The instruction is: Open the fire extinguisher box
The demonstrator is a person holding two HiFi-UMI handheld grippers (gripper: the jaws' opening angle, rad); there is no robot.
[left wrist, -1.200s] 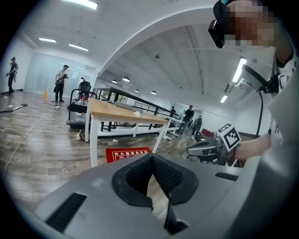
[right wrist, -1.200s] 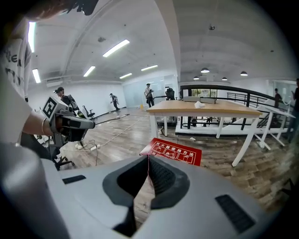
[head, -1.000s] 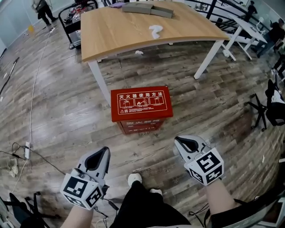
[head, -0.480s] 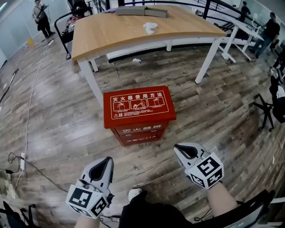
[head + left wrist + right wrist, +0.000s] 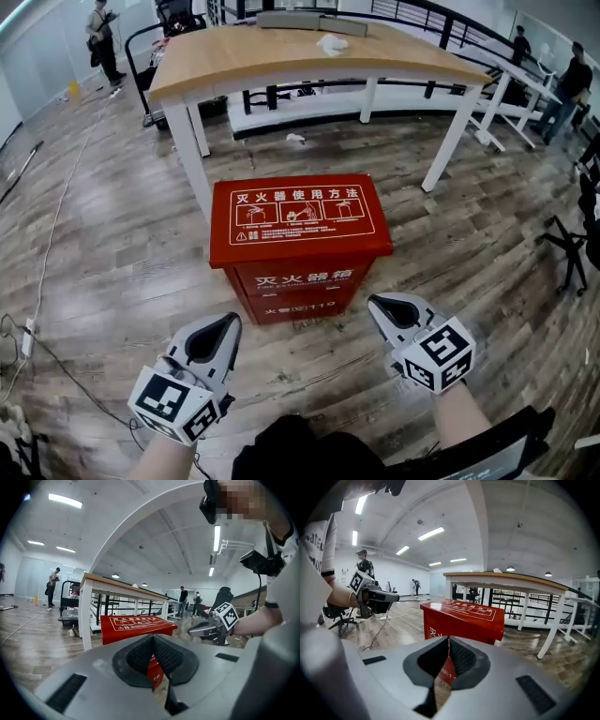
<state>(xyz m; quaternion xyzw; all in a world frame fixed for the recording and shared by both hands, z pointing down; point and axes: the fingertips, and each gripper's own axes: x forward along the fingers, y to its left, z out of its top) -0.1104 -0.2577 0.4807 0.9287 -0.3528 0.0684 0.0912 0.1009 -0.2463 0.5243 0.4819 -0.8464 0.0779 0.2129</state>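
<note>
The red fire extinguisher box stands on the wooden floor with its lid down, white instruction print on top. It also shows as the red box in the left gripper view and as the red box in the right gripper view. My left gripper hovers in front of the box's lower left corner, shut and empty. My right gripper hovers just off the lower right corner, also shut with nothing in it. Neither touches the box. In their own views, the left gripper and right gripper have jaws pressed together.
A wooden table with white legs stands right behind the box. A cart and people stand at the back. An office chair is at the right edge. A cable runs along the floor at left.
The box has come closer and looks larger in the head view. Both grippers now sit nearer its front corners, still shut.
</note>
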